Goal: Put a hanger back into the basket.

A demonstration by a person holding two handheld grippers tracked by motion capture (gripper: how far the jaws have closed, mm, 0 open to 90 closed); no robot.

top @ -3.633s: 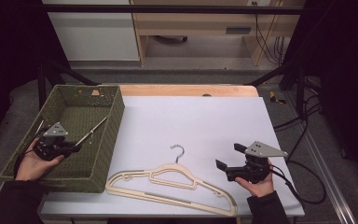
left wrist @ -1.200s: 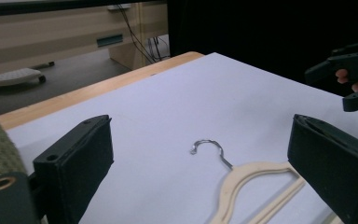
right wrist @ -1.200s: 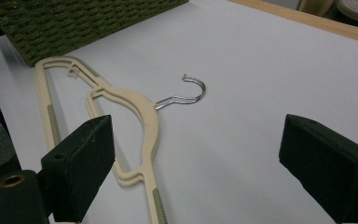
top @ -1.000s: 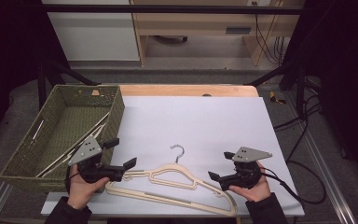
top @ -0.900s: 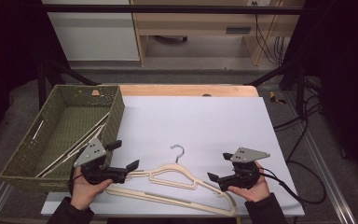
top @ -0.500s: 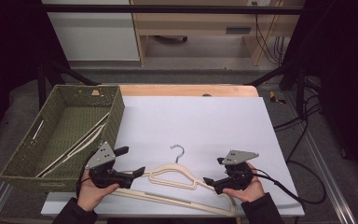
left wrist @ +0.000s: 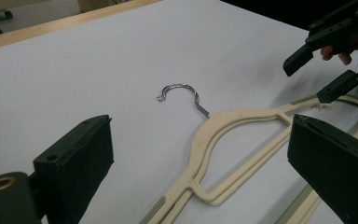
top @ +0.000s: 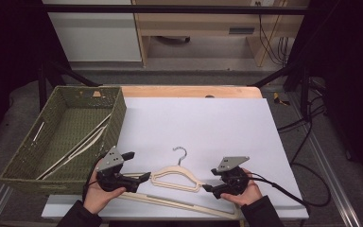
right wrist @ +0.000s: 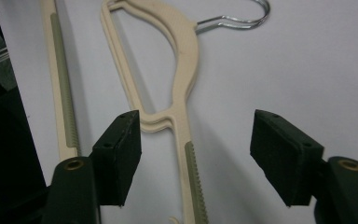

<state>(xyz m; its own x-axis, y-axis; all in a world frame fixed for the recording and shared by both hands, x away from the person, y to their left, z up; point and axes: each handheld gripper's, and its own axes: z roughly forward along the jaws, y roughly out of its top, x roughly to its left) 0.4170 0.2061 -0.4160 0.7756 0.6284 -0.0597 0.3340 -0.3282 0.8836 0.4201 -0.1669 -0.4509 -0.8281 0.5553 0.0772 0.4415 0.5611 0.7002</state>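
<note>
1. Near edge of the white worktop (top: 203, 118): both grippers sit low, one at each shoulder of a cream plastic hanger (top: 177, 176). It lies flat, with its metal hook (top: 181, 152) pointing to 12 o'clock.
2. Left gripper (top: 142, 178), at 9 o'clock of the hanger: jaws spread wide, nothing pinched. In the left gripper view the hanger shoulder (left wrist: 223, 154) runs between them, clear of both pads.
3. Right gripper (top: 209, 187), at 3 o'clock: jaws have just been closing and are partly spread. The ribbed arm (right wrist: 186, 154) lies between them, touching neither pad.
4. Judgement: centre each pair on its shoulder before squeezing. Take the thick part inboard of the grey ribbed strip. Close both together so the hanger does not pivot.
5. A second hanger bar (top: 179, 204) lies just nearer, at 6 o'clock. Keep the lower jaws off it.
6. Far left, 10 o'clock: green woven basket (top: 118, 111) already holding hangers (top: 78, 146), the likely destination. Lift level to clear its rim.
</note>
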